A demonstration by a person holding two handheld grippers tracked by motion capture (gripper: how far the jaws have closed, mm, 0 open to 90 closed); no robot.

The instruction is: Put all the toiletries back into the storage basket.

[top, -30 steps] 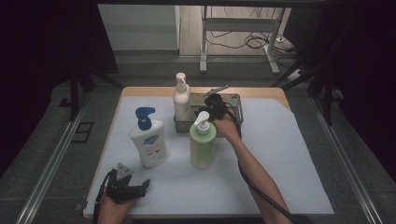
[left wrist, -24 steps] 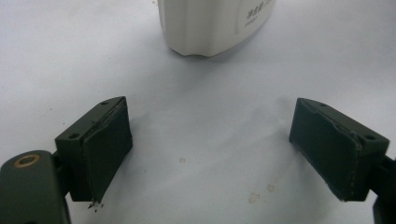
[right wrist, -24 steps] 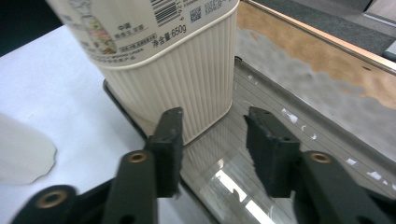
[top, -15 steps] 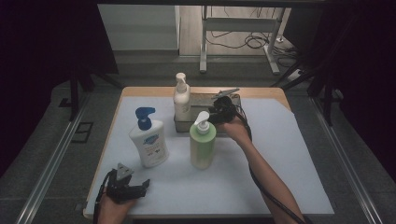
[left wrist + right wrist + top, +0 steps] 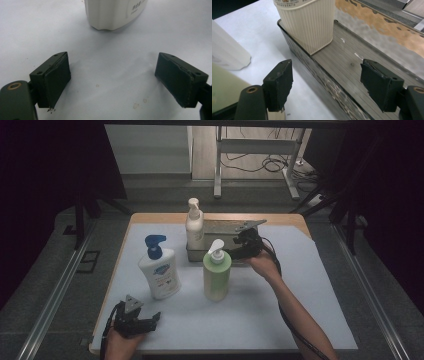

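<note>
At the near edge of the table (image 5: 325,330), the left gripper (image 5: 136,321) is held low over the white cover, its jaws spread wide with nothing between them; in the left gripper view the bare cover is seen between the two pads (image 5: 57,80), and the base of the white bottle with the blue pump (image 5: 112,15) stands a little beyond them. In the high view that bottle (image 5: 160,270) is set upright on the left part of the cover, and the green bottle (image 5: 216,272) is set upright just to its right, near the middle.

Behind and to the right of the green bottle, the right gripper (image 5: 240,247) is held over the near wall of the grey tray (image 5: 225,226). Its jaws have just been opening and are now spread wide, with nothing gripped. In the right gripper view the tray's near wall (image 5: 322,75) is seen running between the pads, touched by neither.

Farther back, the cream ribbed bottle (image 5: 308,22) is seen standing upright inside the tray at its left end, well clear of the right gripper. The tray is placed toward the far side of the table, with its wooden edge visible behind it.
</note>
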